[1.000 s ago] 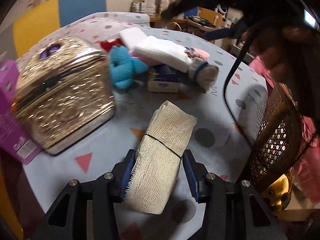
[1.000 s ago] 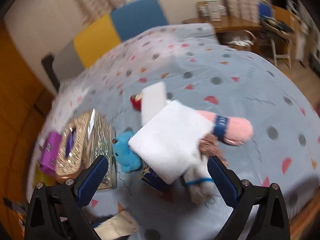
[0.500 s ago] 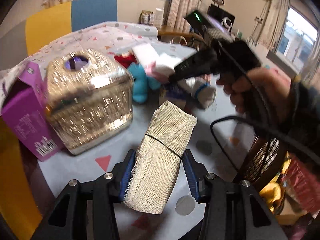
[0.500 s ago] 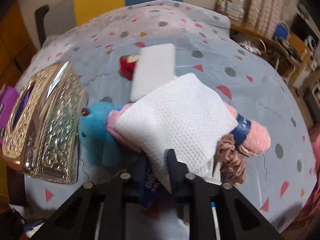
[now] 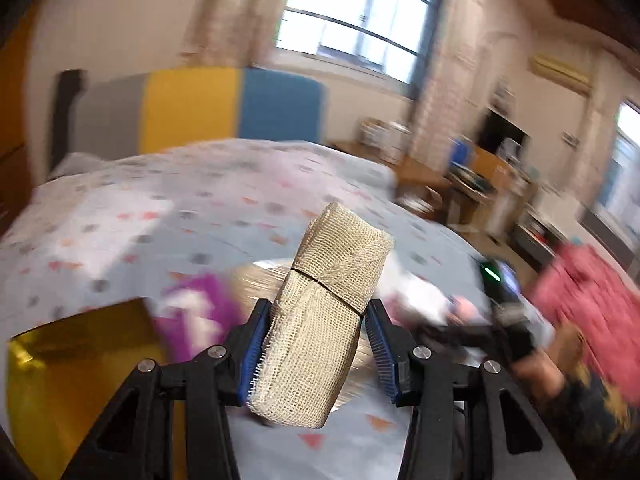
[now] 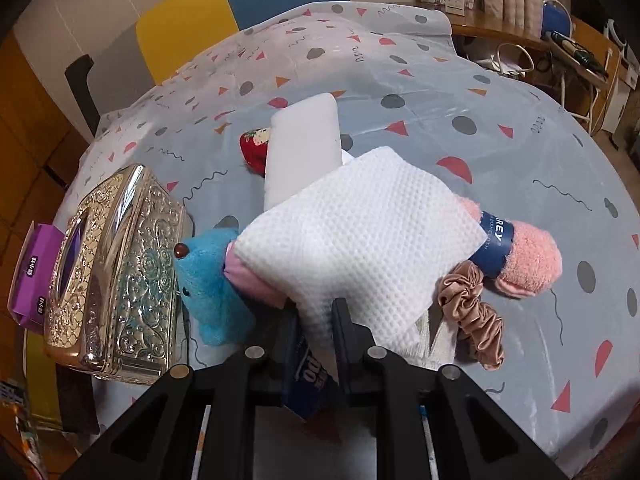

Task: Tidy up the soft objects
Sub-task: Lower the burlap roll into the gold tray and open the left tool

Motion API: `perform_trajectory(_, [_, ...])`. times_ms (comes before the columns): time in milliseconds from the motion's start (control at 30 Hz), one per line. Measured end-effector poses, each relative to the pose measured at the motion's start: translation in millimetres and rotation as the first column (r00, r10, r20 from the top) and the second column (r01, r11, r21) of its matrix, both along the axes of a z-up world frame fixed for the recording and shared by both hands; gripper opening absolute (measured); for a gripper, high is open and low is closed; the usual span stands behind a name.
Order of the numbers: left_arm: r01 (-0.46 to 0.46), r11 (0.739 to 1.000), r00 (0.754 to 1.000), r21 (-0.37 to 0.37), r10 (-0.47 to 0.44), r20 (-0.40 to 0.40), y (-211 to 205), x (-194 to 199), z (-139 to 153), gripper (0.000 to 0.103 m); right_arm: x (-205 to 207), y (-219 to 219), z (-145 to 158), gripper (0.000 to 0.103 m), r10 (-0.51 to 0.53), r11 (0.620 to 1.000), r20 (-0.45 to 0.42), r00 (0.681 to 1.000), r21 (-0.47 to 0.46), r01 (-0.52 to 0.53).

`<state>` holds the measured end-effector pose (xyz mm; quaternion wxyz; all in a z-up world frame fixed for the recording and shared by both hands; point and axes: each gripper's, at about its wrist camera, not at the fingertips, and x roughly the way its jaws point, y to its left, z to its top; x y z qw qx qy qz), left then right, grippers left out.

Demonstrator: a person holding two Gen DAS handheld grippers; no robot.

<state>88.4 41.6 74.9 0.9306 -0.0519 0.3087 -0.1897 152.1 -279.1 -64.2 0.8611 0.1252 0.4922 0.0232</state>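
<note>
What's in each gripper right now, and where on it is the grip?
Left gripper: beige mesh cloth roll, clamped across its lower half. Right gripper: white waffle-textured folded cloth, pinched at its near bottom edge.

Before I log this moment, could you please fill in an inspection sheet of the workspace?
Surface: patterned tablecloth, grey with dots and triangles.
Job's things: beige mesh roll; white waffle cloth lying over a pink towel roll; blue plush; brown scrunchie; white sponge; red strawberry toy.
Clutter: gold tissue box; purple carton; dark blue packet.
Grippers: left gripper holds the mesh roll aloft; right gripper is shut on the waffle cloth's edge.
Cables: nothing seen on the table.
Surroundings: padded headboard, desk.
</note>
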Motion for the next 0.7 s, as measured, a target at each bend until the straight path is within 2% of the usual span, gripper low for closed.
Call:
perform_trajectory(67, [-0.108,0.994,0.994,-0.015,0.108,-0.016,29.2,9.9,-1.6,0.049,0.5,0.9,-0.2,0.016,0.0,1.0,-0.003,1.0,-0.006,0.0])
perform_trajectory(133, [-0.216,0.976,0.976,-0.015,0.215,-0.042,59.8,16.5,-9.4,0.049,-0.8,2.2,-0.2,0.016,0.003,1.0,-0.002,1.0,-0.017,-0.003])
perform_trajectory(200, [-0.3,0.954,0.951,-0.004,0.299,-0.081,86.8,24.4,-23.2,0.049,-0.7,3.5,-0.8,0.016,0.01,1.0,-0.002,1.0,-0.027,-0.01])
perform_trajectory(300, [-0.398,0.916,0.901,0.044,0.399,-0.171,120.7,35.3,-61.4,0.049,-2.4,5.5,0.5,0.014,0.023,0.999,0.007,1.0,-0.026,-0.023])
perform_trajectory(433, [-0.436,0.896,0.852,0.083,0.441,-0.281,131.4,39.5,-102.6,0.05,-4.6,6.5,1.8,0.014,0.03,1.0,0.012,0.999,-0.008,-0.029])
perform_trajectory(533, [-0.448,0.889,0.833,0.092,0.452,-0.318,129.0,46.7,-116.0,0.057,-5.5,5.8,3.5,0.013,0.037,0.999,0.023,0.999,0.02,-0.037])
perform_trajectory(600, [-0.427,0.901,0.843,0.077,0.428,-0.326,122.9,49.1,-123.6,0.072,-6.2,6.3,4.3,0.013,0.042,0.998,0.027,0.999,0.037,-0.043])
perform_trajectory(700, [-0.439,0.896,0.841,0.071,0.438,-0.317,119.8,46.6,-123.6,0.086,-9.6,4.7,6.8,0.012,0.05,0.993,0.043,0.998,0.104,-0.054])
